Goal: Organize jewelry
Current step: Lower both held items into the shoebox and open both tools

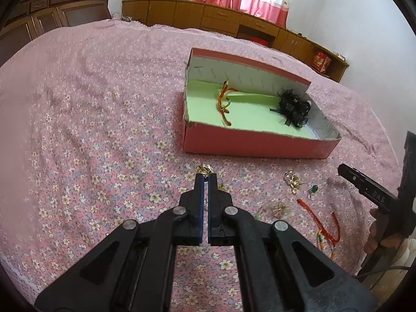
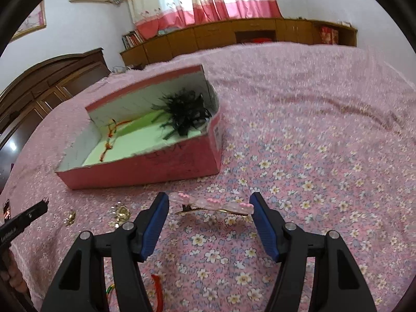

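Observation:
My left gripper (image 1: pixel 206 177) is shut, and a small gold ornament (image 1: pixel 205 169) is pinched at its blue tips, just above the flowered bedspread. A pink hair clip (image 2: pixel 210 204) with a gold metal back lies lengthwise between the pads of my right gripper (image 2: pixel 210 198), and both of its ends touch them. The pink box (image 1: pixel 260 145) with a green floor stands beyond both grippers. It holds an orange cord (image 1: pixel 225 98) and a black hair piece (image 1: pixel 293 106). Loose on the bed are gold earrings (image 1: pixel 292 182), a green bead piece (image 1: pixel 314 188) and a red cord (image 1: pixel 325 221).
The pink floral bedspread (image 1: pixel 104 130) stretches wide to the left of the box. Behind the bed stand a dark wooden headboard (image 1: pixel 52 13) and low wooden cabinets (image 1: pixel 221 18). One black finger of the other gripper (image 1: pixel 364 187) reaches in from the right edge.

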{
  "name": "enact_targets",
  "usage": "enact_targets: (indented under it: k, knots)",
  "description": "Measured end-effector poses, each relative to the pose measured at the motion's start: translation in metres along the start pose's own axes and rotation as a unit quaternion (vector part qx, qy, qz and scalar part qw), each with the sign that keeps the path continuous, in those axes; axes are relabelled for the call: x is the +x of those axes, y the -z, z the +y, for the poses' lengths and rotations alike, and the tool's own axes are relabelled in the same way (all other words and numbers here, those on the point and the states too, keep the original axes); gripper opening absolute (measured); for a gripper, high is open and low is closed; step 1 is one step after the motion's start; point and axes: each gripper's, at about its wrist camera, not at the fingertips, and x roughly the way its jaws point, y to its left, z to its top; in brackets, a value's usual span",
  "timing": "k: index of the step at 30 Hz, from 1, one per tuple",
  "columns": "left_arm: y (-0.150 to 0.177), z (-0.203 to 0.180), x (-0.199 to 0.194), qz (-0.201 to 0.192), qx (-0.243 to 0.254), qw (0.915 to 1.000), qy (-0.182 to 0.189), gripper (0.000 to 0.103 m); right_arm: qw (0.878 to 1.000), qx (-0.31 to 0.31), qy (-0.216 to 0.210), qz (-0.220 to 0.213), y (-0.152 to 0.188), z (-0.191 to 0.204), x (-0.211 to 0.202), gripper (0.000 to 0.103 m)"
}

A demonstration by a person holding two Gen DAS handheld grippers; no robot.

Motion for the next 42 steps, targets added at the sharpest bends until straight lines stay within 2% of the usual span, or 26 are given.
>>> enact_targets:
  k: [11, 27, 33, 42]
  knots:
    - [-0.023, -0.017, -0.005, -0.032, 0.020, 0.9993, 0.007, 0.000, 0.996, -0.033, -0.014, -0.077, -0.019, 0.018, -0.033, 0.067]
    - [-0.071, -0.037, 0.015, -0.076, 0.044, 0.9961, 0.011, 0.000, 0.987, -0.086, -0.023, -0.132, -0.059, 0.053, -0.016, 0.067]
    - [-0.087, -0.043, 0.036, -0.070, 0.052, 0.9962, 0.003, 0.000, 0.989, -0.095, -0.016, -0.110, -0.074, 0.058, 0.009, 0.067]
    - [-0.097, -0.046, 0.080, -0.028, 0.057, 0.9979, -0.015, 0.000, 0.996, -0.086, -0.020, -0.021, -0.091, 0.052, 0.057, 0.067]
